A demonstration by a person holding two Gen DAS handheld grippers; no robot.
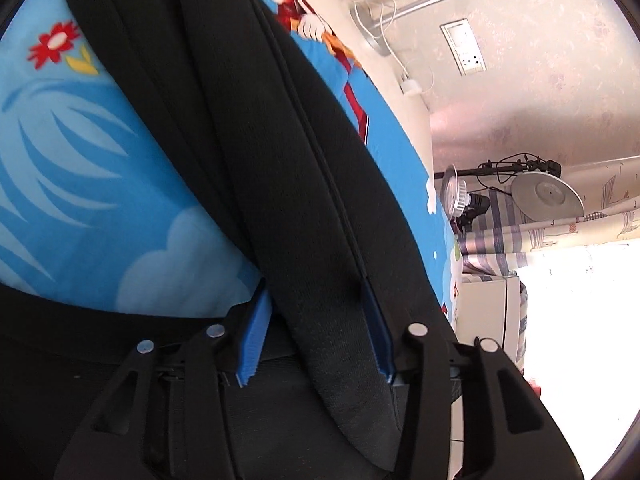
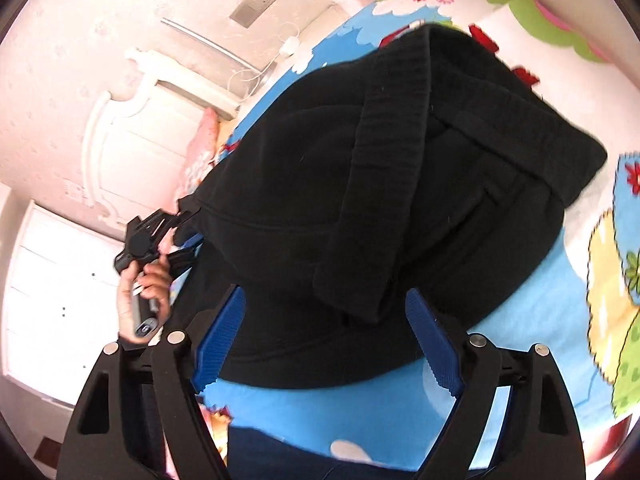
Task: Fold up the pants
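Pale patterned wallpaper with a wall socket (image 1: 464, 46) and a white headboard (image 2: 132, 136) back a bed covered by a blue cartoon-print blanket (image 1: 88, 184). Black pants (image 2: 400, 184) lie on this blanket, folded over so that the ribbed waistband (image 2: 392, 152) lies across the top layer.

Left gripper (image 1: 316, 320): the blue ribbed pads (image 1: 252, 340) stand partly closed, one on each side of a band of black cloth. The cloth fills the gap between them; whether the pads press on it cannot be told. In the right wrist view this gripper (image 2: 188, 224) meets the pants at their left edge, with a hand (image 2: 144, 292) on its handle.

Right gripper (image 2: 328, 328): the jaws are spread wide. The near edge of the folded pants lies between the blue pads (image 2: 220, 344), which do not press on the cloth. Bare blanket shows below the fold.

A round lamp (image 1: 548, 196) and striped cloth (image 1: 492, 232) stand past the far side of the bed, near a bright window.
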